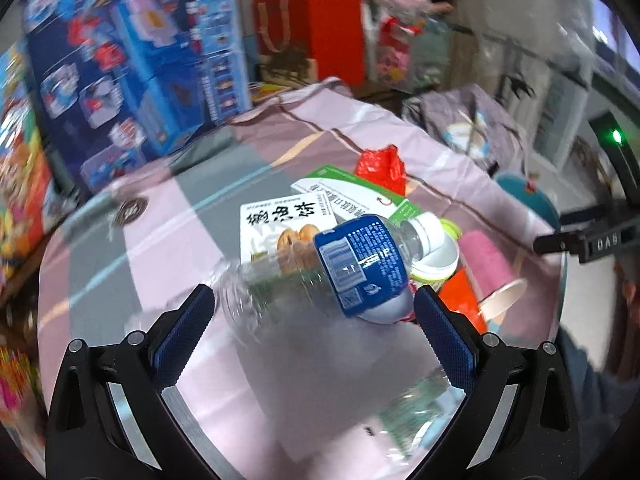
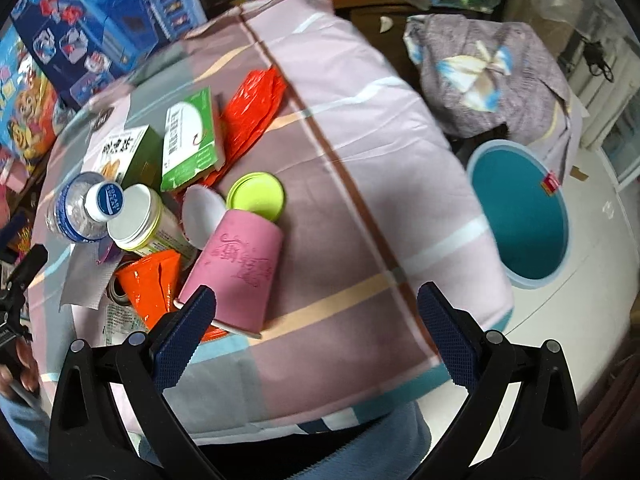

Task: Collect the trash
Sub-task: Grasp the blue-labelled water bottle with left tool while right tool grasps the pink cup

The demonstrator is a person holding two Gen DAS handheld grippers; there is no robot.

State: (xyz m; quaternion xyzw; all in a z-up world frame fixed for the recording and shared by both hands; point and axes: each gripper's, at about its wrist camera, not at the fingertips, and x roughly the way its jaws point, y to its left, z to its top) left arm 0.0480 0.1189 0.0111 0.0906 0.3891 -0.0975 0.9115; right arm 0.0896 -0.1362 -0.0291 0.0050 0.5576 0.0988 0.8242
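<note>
- Checked tablecloth [image 2: 360,128] carries heaped litter; teal bin [image 2: 520,216] stands on the floor beside the table
- Left gripper [image 1: 314,304] spread wide astride the clear water bottle [image 1: 320,272], no contact
- Right gripper [image 2: 316,308] spread, empty, near the pink paper cup [image 2: 240,264]
- Advise closing on the bottle mid-body, squarely, gently

Cluttered room around a round table draped in a patchwork cloth.
The table [image 2: 360,208] is covered by a cloth [image 2: 328,92] of pink, mauve and grey panels with teal and cream stripes, which hangs over its edge. Behind it stand stacked blue toy boxes [image 1: 132,80] with cartoon printing and red gift bags [image 1: 304,32] with cord handles. To the right, a bulky shape lies under a grey-lilac patterned fabric [image 2: 492,68] with a bow motif. The floor [image 2: 592,280] is pale and glossy; on it stands a round teal bin [image 2: 520,208] with a light blue rim. Both views are motion-blurred toward the edges.
</note>
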